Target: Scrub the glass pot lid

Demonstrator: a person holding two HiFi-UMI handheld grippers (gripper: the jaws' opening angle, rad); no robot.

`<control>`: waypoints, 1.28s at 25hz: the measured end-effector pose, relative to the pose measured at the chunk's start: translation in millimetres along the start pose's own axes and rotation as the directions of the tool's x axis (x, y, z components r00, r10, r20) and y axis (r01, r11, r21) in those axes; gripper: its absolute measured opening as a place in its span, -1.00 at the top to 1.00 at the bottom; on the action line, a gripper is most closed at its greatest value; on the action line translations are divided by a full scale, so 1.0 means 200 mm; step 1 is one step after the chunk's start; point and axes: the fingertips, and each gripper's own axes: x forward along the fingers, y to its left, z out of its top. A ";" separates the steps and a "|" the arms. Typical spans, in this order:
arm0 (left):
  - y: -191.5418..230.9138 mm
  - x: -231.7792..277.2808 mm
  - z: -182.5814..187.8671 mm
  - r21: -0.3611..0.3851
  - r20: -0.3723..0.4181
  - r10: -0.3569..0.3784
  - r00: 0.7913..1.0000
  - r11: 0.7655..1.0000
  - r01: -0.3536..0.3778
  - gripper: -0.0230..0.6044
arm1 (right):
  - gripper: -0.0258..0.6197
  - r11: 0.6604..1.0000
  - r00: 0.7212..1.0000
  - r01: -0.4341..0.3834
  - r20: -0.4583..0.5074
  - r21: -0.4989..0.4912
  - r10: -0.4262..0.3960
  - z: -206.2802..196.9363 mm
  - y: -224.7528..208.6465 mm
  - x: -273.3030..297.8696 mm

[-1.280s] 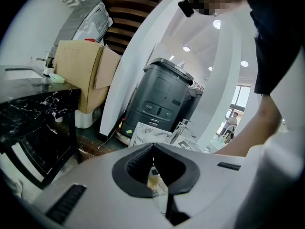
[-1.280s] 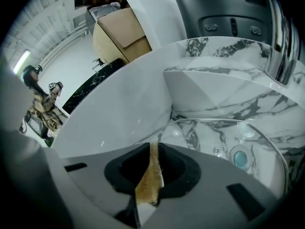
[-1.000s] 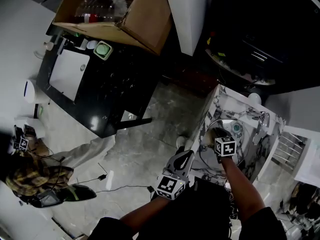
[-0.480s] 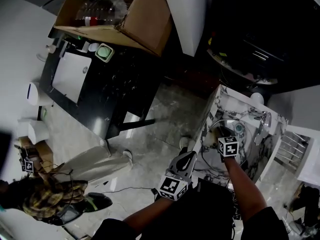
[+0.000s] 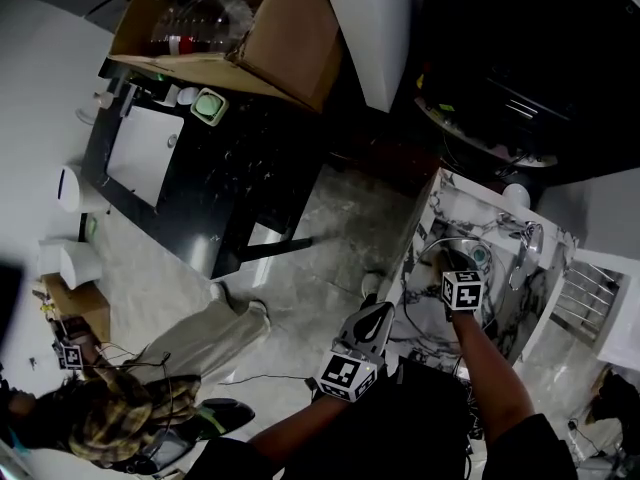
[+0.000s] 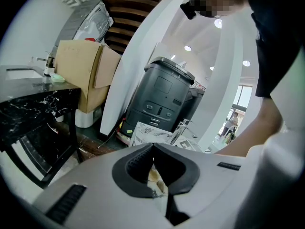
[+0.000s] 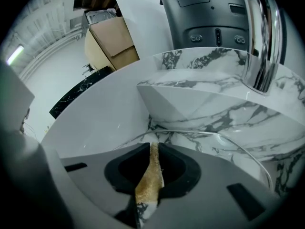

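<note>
faucet [image 7: 259, 37] cut off above, lid [image 7: 224, 151] half hidden

Left gripper [image 6: 152, 146] out ahead of the bare left forearm [image 5: 285, 430], jaws closed tip to tip, right gripper [image 7: 151, 146] beyond the outstretched right forearm [image 5: 490, 378], jaws clamped on a thin tan scouring pad [image 7: 148, 180], upright between the fingers

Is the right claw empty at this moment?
No, the right claw is shut on a thin brown pad.

No legible text, labels, brands or numbers anywhere, only coded black-and-white squares on the left gripper [image 5: 377, 312] at 6 o'clock and the right gripper [image 5: 449, 265] at 4 o'clock.
</note>
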 end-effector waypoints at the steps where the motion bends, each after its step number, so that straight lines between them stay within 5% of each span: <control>1: 0.00 0.00 0.00 0.000 0.000 0.000 1.000 1.000 0.000 0.88 | 0.73 1.000 1.000 0.006 0.002 -0.002 -0.006 0.00 -0.01 0.00; 14: -0.05 0.02 -0.02 0.006 -0.022 -0.008 1.000 1.000 0.008 0.88 | 0.73 0.980 0.992 0.123 0.016 -0.157 -0.122 0.02 -0.11 -0.03; 32: -0.25 -0.02 0.01 0.098 -0.002 -0.031 1.000 0.995 0.031 0.88 | 0.73 0.973 0.979 0.178 0.124 -0.146 -0.161 0.01 -0.13 -0.38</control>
